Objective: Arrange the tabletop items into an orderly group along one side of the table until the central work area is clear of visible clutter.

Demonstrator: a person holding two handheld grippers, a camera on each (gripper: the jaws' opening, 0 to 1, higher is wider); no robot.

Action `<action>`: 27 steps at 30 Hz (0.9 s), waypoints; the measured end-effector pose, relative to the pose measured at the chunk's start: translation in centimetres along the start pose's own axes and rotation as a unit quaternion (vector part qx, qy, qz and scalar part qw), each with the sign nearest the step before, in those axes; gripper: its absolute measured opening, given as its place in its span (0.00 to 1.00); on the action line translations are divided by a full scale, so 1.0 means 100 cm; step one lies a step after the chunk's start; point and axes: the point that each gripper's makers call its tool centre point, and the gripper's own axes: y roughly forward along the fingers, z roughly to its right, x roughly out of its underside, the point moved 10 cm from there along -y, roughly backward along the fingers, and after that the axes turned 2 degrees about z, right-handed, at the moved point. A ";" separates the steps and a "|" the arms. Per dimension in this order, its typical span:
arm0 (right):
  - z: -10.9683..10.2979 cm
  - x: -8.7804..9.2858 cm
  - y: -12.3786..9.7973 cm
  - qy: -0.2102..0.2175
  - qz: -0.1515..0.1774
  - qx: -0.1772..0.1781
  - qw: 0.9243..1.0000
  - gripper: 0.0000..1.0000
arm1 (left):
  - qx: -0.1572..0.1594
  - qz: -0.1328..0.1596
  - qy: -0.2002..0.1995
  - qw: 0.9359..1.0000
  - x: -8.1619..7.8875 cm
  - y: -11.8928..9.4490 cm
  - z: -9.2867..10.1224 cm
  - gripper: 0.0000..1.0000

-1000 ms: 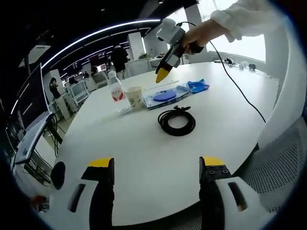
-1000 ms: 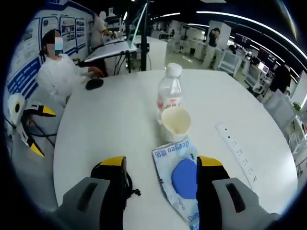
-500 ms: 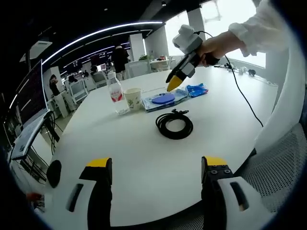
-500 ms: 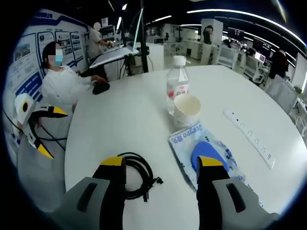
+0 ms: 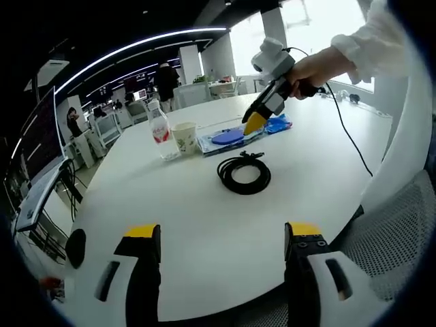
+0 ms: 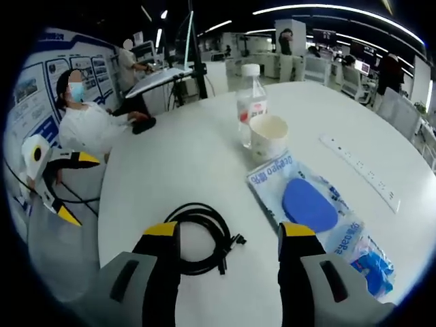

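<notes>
Hovering with jaws spread, the right gripper (image 6: 228,235) hangs above the floppy coiled black cable (image 6: 202,237) just beside the clear plastic pouch (image 6: 310,204); probably light, best pinched across its bundled loops.

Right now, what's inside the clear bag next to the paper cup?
A flat blue disc shows through the clear bag, which lies flat on the table beside the paper cup. What the disc is, I cannot tell.

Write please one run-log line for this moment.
left gripper: open, near table edge | right gripper: open, above black cable | bottle, paper cup, blue packet: grouped together | centre: not cleared
</notes>
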 end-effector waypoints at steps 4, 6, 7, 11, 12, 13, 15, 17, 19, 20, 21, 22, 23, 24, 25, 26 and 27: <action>-0.002 0.005 0.006 0.009 -0.006 0.001 1.000 0.55 | -0.001 -0.001 0.001 1.000 0.000 0.000 0.000 0.75; -0.004 0.009 0.009 0.015 -0.009 0.000 1.000 0.55 | 0.000 0.000 0.000 1.000 0.000 0.000 0.000 0.75; -0.004 0.011 0.010 0.018 -0.011 0.000 1.000 0.55 | 0.001 0.001 -0.002 1.000 0.000 0.000 0.000 0.75; -0.006 0.019 0.015 0.030 -0.021 0.001 0.999 0.52 | 0.001 0.001 -0.003 1.000 0.001 0.001 -0.001 0.75; -0.006 0.020 0.016 0.035 -0.022 0.003 0.999 0.52 | 0.001 0.001 -0.003 1.000 0.002 0.002 -0.001 0.75; -0.006 0.022 0.016 0.037 -0.023 0.003 0.999 0.51 | 0.001 0.002 -0.003 1.000 0.002 0.002 -0.001 0.75; -0.006 0.024 0.018 0.041 -0.025 0.004 0.999 0.49 | 0.001 0.000 -0.002 1.000 0.003 0.002 -0.001 0.75; -0.006 0.026 0.020 0.047 -0.027 0.005 0.999 0.49 | 0.002 0.000 -0.002 1.000 0.003 0.003 -0.001 0.74; -0.007 0.029 0.023 0.050 -0.031 0.005 0.998 0.48 | 0.002 -0.001 -0.001 1.000 0.004 0.003 -0.001 0.74; -0.008 0.031 0.025 0.054 -0.036 0.006 0.998 0.46 | 0.003 -0.002 -0.001 1.000 0.004 0.004 -0.001 0.74; -0.008 0.033 0.027 0.060 -0.036 0.008 0.998 0.45 | 0.003 -0.002 -0.001 1.000 0.004 0.004 -0.001 0.74; -0.009 0.034 0.028 0.064 -0.033 0.009 0.997 0.44 | 0.003 -0.003 -0.001 1.000 0.004 0.004 -0.001 0.74; -0.010 0.035 0.030 0.072 -0.030 0.009 0.997 0.42 | 0.003 -0.004 0.000 1.000 0.005 0.004 -0.001 0.73; -0.010 0.035 0.031 0.077 -0.029 0.010 0.997 0.42 | 0.004 -0.005 0.000 1.000 0.005 0.004 -0.001 0.73; -0.010 0.037 0.033 0.081 -0.028 0.012 0.996 0.41 | 0.004 -0.006 0.000 1.000 0.005 0.004 -0.001 0.73; -0.011 0.038 0.035 0.081 -0.029 0.012 0.996 0.41 | 0.005 -0.007 0.000 1.000 0.005 0.004 -0.001 0.73; -0.012 0.039 0.036 0.081 -0.033 0.012 0.996 0.41 | 0.006 -0.006 0.000 1.000 0.005 0.004 0.000 0.73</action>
